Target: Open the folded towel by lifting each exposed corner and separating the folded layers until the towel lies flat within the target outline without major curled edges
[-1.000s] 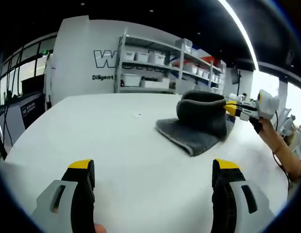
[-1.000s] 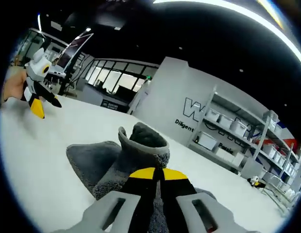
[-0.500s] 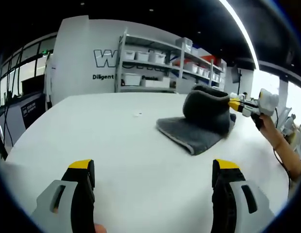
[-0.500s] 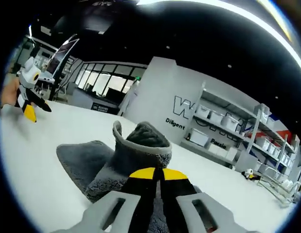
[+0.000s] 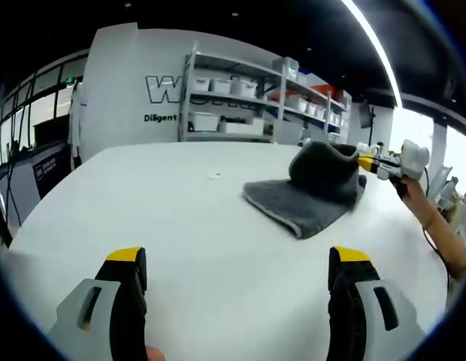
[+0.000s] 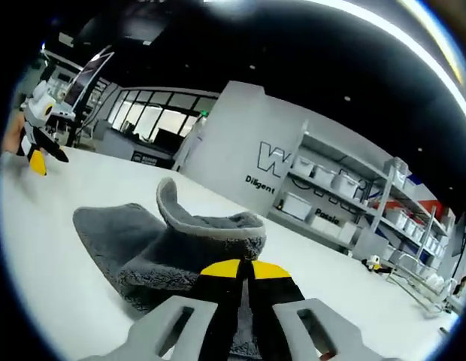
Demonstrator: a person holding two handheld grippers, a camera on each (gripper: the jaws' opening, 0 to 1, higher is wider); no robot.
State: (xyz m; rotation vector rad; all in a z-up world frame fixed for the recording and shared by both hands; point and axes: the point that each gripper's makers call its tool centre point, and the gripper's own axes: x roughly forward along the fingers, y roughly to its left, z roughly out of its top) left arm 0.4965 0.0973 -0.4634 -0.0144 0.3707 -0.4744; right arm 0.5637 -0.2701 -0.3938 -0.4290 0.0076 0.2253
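Shelving with white bins (image 5: pixel 240 90) lines the far wall behind a broad white bench (image 5: pixel 180 218), and the grey towel (image 5: pixel 308 195) lies on it in front of those shelves, toward their right end. The right tongs (image 6: pixel 244 274) are clamped together on one edge of the towel, holding a folded layer raised so it peels off the layer beneath – that is why a rounded hump stands up while the rest lies flat. The left tongs (image 5: pixel 237 289) hang with jaws wide apart, holding nothing, well short of the towel on the side away from the shelves – probably waiting for a corner to show. Compared with a second ago the raised fold has sunk lower and been drawn further out, flatter than the tall curl seen then
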